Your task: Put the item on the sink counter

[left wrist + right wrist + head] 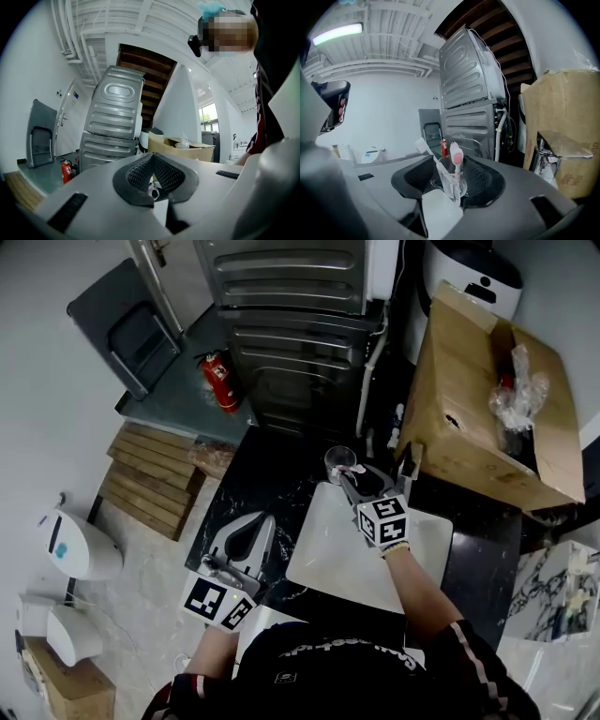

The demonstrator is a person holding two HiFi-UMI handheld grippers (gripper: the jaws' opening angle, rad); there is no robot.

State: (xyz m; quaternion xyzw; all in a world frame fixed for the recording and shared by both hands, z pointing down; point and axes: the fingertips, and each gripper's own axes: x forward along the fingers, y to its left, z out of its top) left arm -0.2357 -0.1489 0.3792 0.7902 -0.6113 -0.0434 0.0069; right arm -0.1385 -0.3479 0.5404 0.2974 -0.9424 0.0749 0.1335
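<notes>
Plainly, the right gripper [450, 182] had its jaws spread wide. A clear glass tumbler [453, 183] stood upright between them, with a gap showing on either side of it. In the tumbler leaned a pink-headed toothbrush [456, 158] and a white, flat-ended stick-like item [424, 149] whose kind could not be made out.

From the head view, the right gripper [359, 480] reached across a white rectangular basin [323, 554] sunk into the black marbled table [251, 476]. The tumbler [339, 463] sat on the table just past the basin's far edge, near the table's back edge. A chrome tap [551, 157] stood just to the tumbler's right.

The left gripper [152, 177] had its jaws pressed together with nothing between them. In the head view the left gripper [247, 536] was above the table's front-left part, just beside the basin's left edge. Whether it touched the table could not be told.

Beyond the table's back edge rose a ribbed grey metal cabinet [291, 315], with a red fire extinguisher [218, 381] on the floor at its left. An open brown cardboard box [473, 418] stood past the table's back right corner. Slatted wooden boards [150, 479] lay on the floor off the table's left edge.
</notes>
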